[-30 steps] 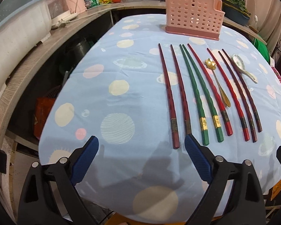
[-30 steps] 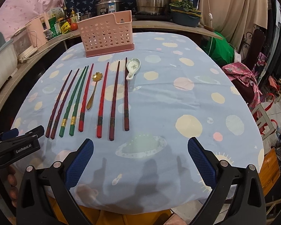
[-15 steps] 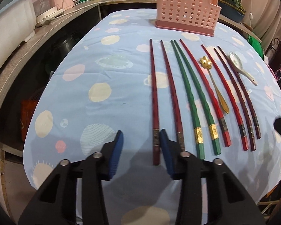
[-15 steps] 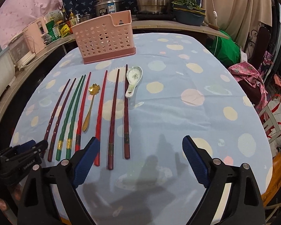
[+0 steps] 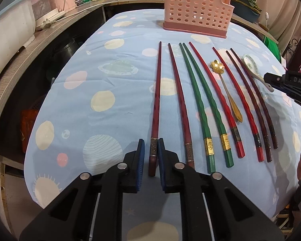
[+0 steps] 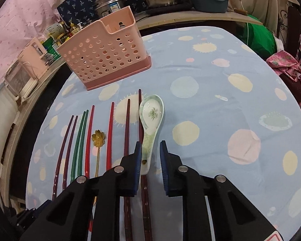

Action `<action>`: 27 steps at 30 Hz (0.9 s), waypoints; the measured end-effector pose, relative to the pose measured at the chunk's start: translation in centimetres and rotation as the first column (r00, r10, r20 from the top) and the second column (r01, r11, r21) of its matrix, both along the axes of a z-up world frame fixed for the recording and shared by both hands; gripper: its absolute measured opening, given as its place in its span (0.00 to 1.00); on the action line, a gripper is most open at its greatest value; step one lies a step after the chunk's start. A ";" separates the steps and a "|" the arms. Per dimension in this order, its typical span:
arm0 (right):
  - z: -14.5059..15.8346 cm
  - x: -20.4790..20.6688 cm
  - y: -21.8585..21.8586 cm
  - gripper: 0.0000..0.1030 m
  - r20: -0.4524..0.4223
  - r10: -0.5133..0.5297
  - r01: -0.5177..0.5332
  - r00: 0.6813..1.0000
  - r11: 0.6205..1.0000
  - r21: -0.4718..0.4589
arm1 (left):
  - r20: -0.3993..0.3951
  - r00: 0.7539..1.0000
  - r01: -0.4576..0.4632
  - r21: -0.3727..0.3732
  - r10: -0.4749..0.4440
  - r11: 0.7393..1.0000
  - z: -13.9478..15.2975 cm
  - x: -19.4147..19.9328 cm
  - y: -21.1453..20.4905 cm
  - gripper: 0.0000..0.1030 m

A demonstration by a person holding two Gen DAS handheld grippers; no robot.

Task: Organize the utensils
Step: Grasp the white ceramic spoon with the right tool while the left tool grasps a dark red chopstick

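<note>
- Nearest in the left wrist view, the left gripper [image 5: 151,156] was closing its jaws around the thick end of the leftmost dark red chopstick [image 5: 156,104]; the blue pads stood just beside its metal band, and whether they already pressed on it could not be told.
- In the right wrist view, the right gripper [image 6: 149,156] was closing over the handle of the ceramic spoon [image 6: 150,124]; one pad sat against the handle while a gap showed at the other, so the grip looked unfinished.
- Farther out, the remaining chopsticks, the green pair [image 5: 202,108] among them, and the gold spoon [image 5: 226,92] lay side by side on the spotted tablecloth [image 5: 110,100].
- At the far end the pink holder [image 6: 106,52] stood upright with no utensil seen inside, so sorting seemed barely begun, with every piece left to move.
- Readable writing was scarce: "DAS" on the right gripper's black body at the right edge of the left view.
</note>
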State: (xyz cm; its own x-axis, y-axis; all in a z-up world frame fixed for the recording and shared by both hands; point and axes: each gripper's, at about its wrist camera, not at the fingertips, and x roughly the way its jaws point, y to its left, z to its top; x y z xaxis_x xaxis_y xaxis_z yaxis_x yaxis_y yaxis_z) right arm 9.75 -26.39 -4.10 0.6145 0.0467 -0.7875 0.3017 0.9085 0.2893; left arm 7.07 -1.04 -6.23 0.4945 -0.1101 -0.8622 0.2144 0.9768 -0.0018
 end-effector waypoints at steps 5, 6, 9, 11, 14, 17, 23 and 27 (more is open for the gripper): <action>-1.1 0.7 -0.2 0.15 -0.017 0.006 -0.005 1.000 1.000 0.023 | 0.001 1.000 -0.002 -0.003 0.002 1.000 0.0 -0.1 0.1 0.13; -1.2 0.7 -0.2 0.15 -0.017 0.003 -0.003 1.000 1.000 0.022 | 0.001 1.000 -0.003 -0.004 0.003 1.000 0.0 -0.1 0.1 0.13; -1.7 0.6 -0.4 0.14 -0.021 -0.001 0.001 1.000 1.000 0.028 | 0.005 1.000 -0.002 -0.004 0.002 1.000 0.0 -0.1 0.1 0.13; -1.7 0.6 -0.2 0.14 -0.021 0.001 -0.001 1.000 1.000 0.011 | 0.009 1.000 -0.002 -0.002 0.002 1.000 0.0 -0.2 0.0 0.13; -1.8 0.6 0.3 0.14 -0.017 0.012 -0.012 1.000 1.000 -0.013 | 0.011 1.000 -0.004 -0.002 0.004 1.000 0.0 -0.2 0.0 0.13; -1.9 0.5 0.6 0.14 -0.007 0.023 -0.024 1.000 0.999 -0.045 | 0.011 1.000 -0.004 -0.009 0.004 1.000 0.0 -0.2 0.2 0.13; -1.7 -0.5 0.3 0.07 -0.010 0.027 -0.027 1.000 0.998 -0.056 | -0.003 1.000 0.003 -0.044 -0.003 0.999 0.2 -0.1 0.6 0.07; -0.3 -2.3 -0.4 0.07 0.009 0.004 -0.003 1.000 0.998 -0.065 | -0.014 1.000 -0.011 -0.068 0.010 0.998 0.5 -0.2 1.2 0.07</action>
